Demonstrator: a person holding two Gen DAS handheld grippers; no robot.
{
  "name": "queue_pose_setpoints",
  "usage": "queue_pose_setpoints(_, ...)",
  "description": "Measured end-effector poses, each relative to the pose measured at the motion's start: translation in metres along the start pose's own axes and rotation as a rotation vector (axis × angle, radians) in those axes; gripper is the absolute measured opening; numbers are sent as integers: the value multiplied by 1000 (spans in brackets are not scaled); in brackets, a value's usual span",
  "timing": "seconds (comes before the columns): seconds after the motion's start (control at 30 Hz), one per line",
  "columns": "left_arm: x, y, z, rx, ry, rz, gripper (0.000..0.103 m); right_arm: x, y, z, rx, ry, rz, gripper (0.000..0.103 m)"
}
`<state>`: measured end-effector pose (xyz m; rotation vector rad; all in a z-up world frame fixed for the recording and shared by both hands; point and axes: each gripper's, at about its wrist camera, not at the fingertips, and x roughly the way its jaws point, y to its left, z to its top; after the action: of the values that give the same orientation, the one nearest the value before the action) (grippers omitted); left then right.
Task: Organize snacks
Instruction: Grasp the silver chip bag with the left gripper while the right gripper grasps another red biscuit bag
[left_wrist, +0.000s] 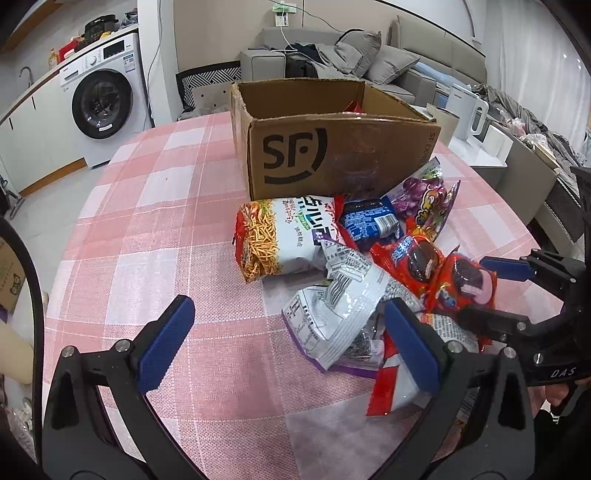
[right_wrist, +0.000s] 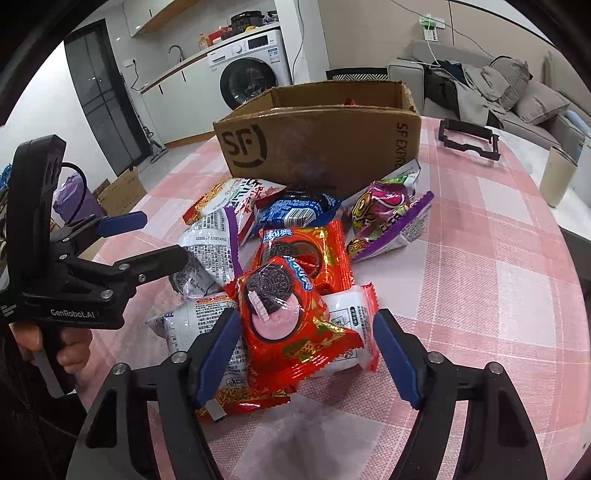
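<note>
A heap of snack packets lies on the pink checked tablecloth (left_wrist: 147, 221) in front of an open cardboard box (left_wrist: 332, 155) (right_wrist: 317, 147). My right gripper (right_wrist: 308, 354) is open around a red cookie packet (right_wrist: 284, 321), its blue pads close to the packet's two sides. A second red packet (right_wrist: 306, 254) lies just behind it. My left gripper (left_wrist: 288, 343) stands wide open over a crumpled white packet (left_wrist: 332, 314), which lies partly between its fingers. A noodle snack bag (left_wrist: 280, 236), a blue cookie packet (left_wrist: 369, 218) and a purple candy bag (left_wrist: 424, 199) sit nearer the box. A red wrapper shows inside the box.
A black plastic frame (right_wrist: 469, 144) lies on the table right of the box, and a beige cup (right_wrist: 557, 177) stands past the table's right edge. A washing machine (left_wrist: 103, 99) and a grey sofa (left_wrist: 388, 62) stand beyond the table. Bare cloth stretches left of the heap.
</note>
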<state>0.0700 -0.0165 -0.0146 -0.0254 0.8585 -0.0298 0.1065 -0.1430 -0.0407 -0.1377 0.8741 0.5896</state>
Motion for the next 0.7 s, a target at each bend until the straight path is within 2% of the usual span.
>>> queue_pose_setpoints(0.27,11,4,-1,10,20,-10,102,0,-6,0,44,-20,10,72)
queue_pose_setpoints(0.57,25,-4,-1,44,47,-41,102,1,3,1,3,-13,-5,70)
queue_pose_setpoints(0.7,30,-5,1,53,48,-60,95,1,5,2,-1,-11,-12,68)
